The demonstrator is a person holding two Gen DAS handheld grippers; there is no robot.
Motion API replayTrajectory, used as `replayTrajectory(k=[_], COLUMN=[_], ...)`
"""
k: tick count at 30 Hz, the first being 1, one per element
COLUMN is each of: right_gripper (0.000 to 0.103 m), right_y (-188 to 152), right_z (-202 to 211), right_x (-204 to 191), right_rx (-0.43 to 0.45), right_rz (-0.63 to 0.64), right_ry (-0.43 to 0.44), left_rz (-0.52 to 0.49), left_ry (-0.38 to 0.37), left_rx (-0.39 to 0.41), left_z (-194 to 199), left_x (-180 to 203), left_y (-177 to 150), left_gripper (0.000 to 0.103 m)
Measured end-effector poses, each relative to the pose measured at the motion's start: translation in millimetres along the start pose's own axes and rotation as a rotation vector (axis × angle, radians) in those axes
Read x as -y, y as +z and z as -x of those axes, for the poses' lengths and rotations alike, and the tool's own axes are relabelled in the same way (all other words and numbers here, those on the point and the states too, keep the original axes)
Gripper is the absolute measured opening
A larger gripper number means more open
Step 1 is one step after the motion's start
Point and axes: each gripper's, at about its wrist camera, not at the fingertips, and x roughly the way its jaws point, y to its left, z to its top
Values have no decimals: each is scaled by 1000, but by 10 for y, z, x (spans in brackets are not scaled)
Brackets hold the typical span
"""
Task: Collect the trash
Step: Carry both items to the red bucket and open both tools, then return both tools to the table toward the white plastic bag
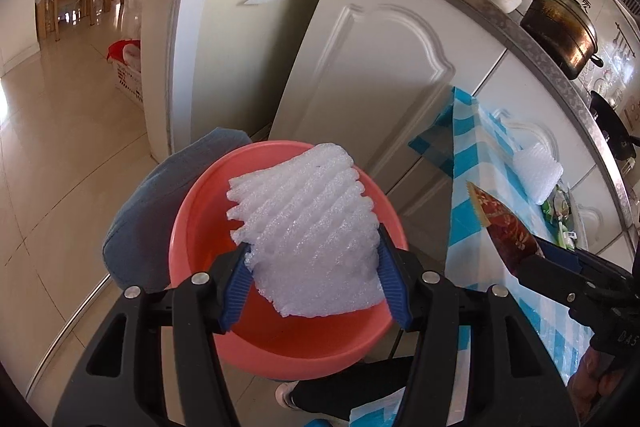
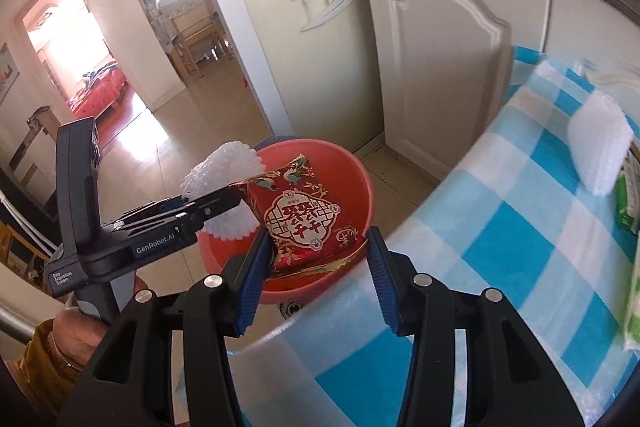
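Note:
My left gripper (image 1: 314,247) is shut on a white foam net sleeve (image 1: 312,227) and holds it over a coral-pink plastic basin (image 1: 300,343) on the floor. My right gripper (image 2: 316,239) is shut on a red snack packet (image 2: 304,215) with gold print, also above the basin (image 2: 352,163). In the left wrist view the right gripper (image 1: 552,255) comes in from the right with the packet (image 1: 508,231). The right wrist view has the left gripper (image 2: 208,203) at the left with the foam sleeve (image 2: 224,167). Nothing lies in the visible part of the basin.
A table with a blue-and-white checked cloth (image 2: 500,227) stands to the right, with another foam sleeve (image 2: 600,155) and green packets (image 2: 628,203) on it. White cabinet doors (image 1: 380,75) stand behind the basin. A blue cloth (image 1: 160,203) lies by the basin, and a white basket (image 1: 128,75) sits on the floor.

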Motion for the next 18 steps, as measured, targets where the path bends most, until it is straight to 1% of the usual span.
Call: replayTrajectory(k=[3,5,6,7,8,9,11,12,15,18], right_gripper=[51,53,57,61,70,74,76,81,89,90], right_y=[84,94,100,106,109,105,84,93,59,-32], right_z=[-283,-417,-457,-471,-464,-432,-315,-261,-10,288], right_x=[-122,-140,-127,-106,-65,-34,31,70,224,468], right_rx=[-41,-56,-54,-47,-35,-17,22,45,127,216], right_rz=[23,26,11,-10,-28,-44,-67,-81,-141,-218], right_ry=[-5,-14,-3,19,36,46,65,70,97,114], left_rz=[10,9,12,13,14,15,10,7,-5,-35], left_ry=[10,27,30,28,30,34,24,17,-19,-52], left_rx=[-22,-35,-38,-40,-41,-37,-26,-21,29,69], left_z=[-73,-116,-124,-129,-125,-115,-79,-52,83,238], left_x=[-110,-140,-163,-176,-184,-190,-192,-184,-141,-37], left_y=[-37,-52,-62,-71,-78,-81,-80,-82,-85,-80], left_gripper=[61,68,72,74,80,83,84,85,90,93])
